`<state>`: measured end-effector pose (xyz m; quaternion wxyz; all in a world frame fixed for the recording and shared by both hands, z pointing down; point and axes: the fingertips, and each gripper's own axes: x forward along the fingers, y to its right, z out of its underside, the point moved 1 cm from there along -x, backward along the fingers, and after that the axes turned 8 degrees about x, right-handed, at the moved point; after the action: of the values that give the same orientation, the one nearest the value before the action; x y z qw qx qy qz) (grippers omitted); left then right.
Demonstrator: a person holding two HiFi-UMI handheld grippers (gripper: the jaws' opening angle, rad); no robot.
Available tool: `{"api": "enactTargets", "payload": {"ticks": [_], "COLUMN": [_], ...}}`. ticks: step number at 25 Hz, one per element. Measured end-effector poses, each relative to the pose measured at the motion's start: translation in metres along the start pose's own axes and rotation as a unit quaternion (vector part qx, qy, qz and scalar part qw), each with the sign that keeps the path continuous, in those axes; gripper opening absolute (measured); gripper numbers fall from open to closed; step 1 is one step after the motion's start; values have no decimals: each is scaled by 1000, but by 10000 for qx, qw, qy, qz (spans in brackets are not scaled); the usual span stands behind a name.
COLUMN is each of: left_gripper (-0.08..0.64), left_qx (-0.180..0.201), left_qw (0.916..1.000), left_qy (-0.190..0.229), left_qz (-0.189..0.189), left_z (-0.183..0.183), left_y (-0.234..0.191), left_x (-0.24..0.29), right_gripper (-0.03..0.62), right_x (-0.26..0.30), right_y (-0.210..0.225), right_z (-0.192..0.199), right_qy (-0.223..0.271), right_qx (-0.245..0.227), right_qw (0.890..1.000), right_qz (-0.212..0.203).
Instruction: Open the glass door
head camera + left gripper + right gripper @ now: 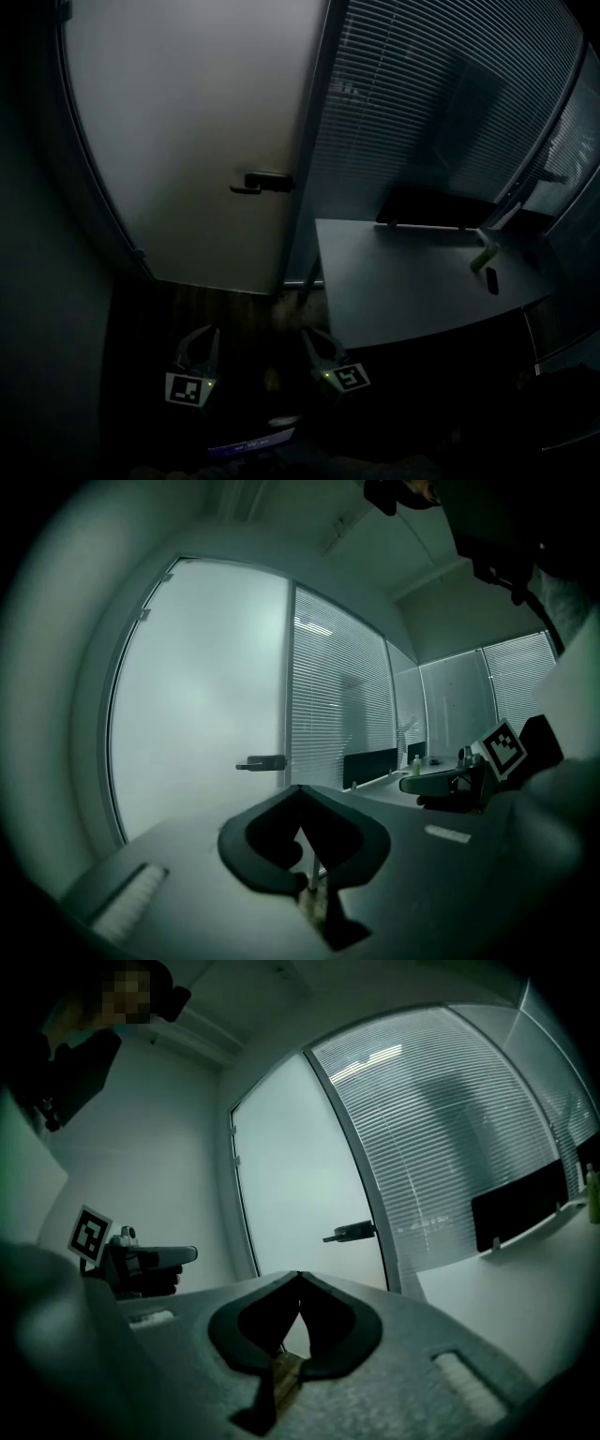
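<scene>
Nearest the camera, well below the door handle in the head view, the left gripper and the right gripper sit side by side, both pointing up the picture towards it. The left gripper's jaws are pressed together tip to tip with nothing between them, as its own view shows. The right gripper's jaws likewise meet at their tips and hold nothing. The left one lies below and a little left of the handle, the right one below and a little right of it (neither touches the handle; both are well apart from it).

Between the grippers and the handle runs a strip of dark wooden floor. Down and to the right of the handle stands a pale desk, its near corner just beside the right gripper. A small yellowish bottle and a small dark object rest on it, far to the handle's right. A dark panel stands along the desk's far edge, right of the handle and slightly lower.

The glass door, frosted and pale, stands closed in its frame. The handle sits at its right edge with the lever pointing left. Just right of the handle, past the frame, hangs a wall of slatted blinds.
</scene>
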<state>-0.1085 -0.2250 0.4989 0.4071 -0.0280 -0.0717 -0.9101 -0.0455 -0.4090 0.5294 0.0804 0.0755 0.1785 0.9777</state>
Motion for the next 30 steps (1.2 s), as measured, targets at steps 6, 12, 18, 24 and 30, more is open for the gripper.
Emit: {"api": "enactTargets", "payload": {"ticks": [6, 12, 18, 24, 30], "left_gripper": [5, 3, 5, 5, 5], "left_qx": [46, -9, 41, 141, 369], "left_qw": [9998, 9997, 9994, 9991, 9984], "left_qy": [142, 114, 85, 61, -19], "left_qz": [-103, -207, -335, -384, -436], "left_z": [-16, -19, -21, -21, -27], "left_y": [-20, -42, -59, -71, -83], "left_x": [57, 112, 160, 198, 226], "right_gripper": [2, 3, 3, 3, 3], "right_x": [46, 92, 130, 159, 176], "right_y": [31, 65, 98, 126, 142], "right_z": [-24, -42, -59, -64, -69], "right_qy": [-36, -109, -118, -118, -161], "right_qx": [-29, -60, -49, -31, 163], "right_qw": [10000, 9998, 9997, 9996, 9995], "right_qz": [-52, -145, -230, -244, -196]}}
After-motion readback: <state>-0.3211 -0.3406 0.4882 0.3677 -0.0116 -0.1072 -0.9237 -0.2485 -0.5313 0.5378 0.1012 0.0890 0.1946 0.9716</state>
